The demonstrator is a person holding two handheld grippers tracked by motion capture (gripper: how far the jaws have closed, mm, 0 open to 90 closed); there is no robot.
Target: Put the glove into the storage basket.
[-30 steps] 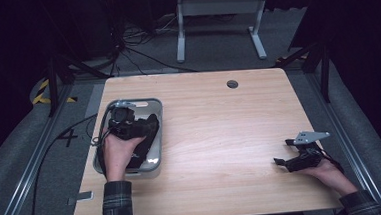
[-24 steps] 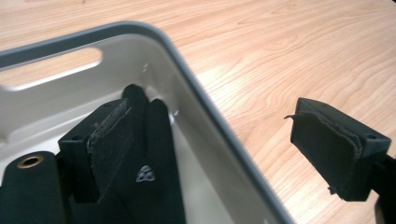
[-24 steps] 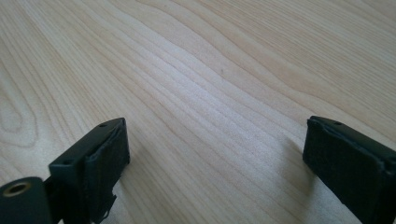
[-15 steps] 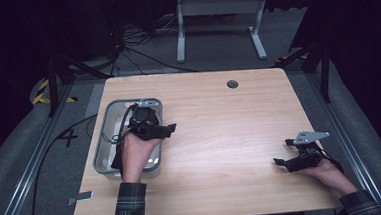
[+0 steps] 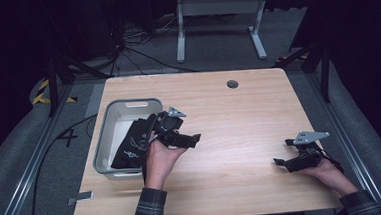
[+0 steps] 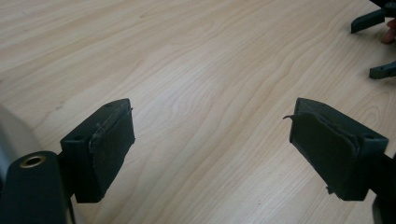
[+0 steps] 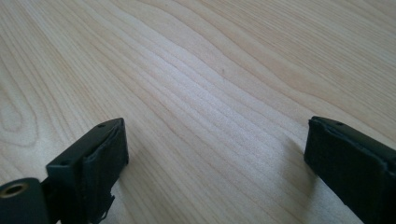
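Left gripper (image 5: 193,137): we see its jaws standing wide with nothing between them, only bare table (image 5: 239,114) grain showing in the gap in the left gripper view; in the high view it sits just past the right-hand rim of the grey bin (image 5: 110,123), pointing toward 3 o'clock, with the left hand (image 5: 159,157) wrapped around its body from 6 o'clock; a plaid sleeve (image 5: 149,210) runs on to the table's near edge. At 9 o'clock of this gripper lies the black cloth (image 5: 133,146), a dark folded item with small pale lettering, resting inside the bin and leaning on its near wall; whether the gripper's rear touches the cloth we cannot tell. Right gripper (image 5: 281,152): we see its jaws likewise spread wide and empty, low over the wood in the right gripper view; in the high view it rests near the table's edge at 4 o'clock, pointing toward 9 o'clock, held by the right hand (image 5: 327,169); the two grippers are well apart. At 12 o'clock a round cable hole (image 5: 232,84) marks the tabletop.
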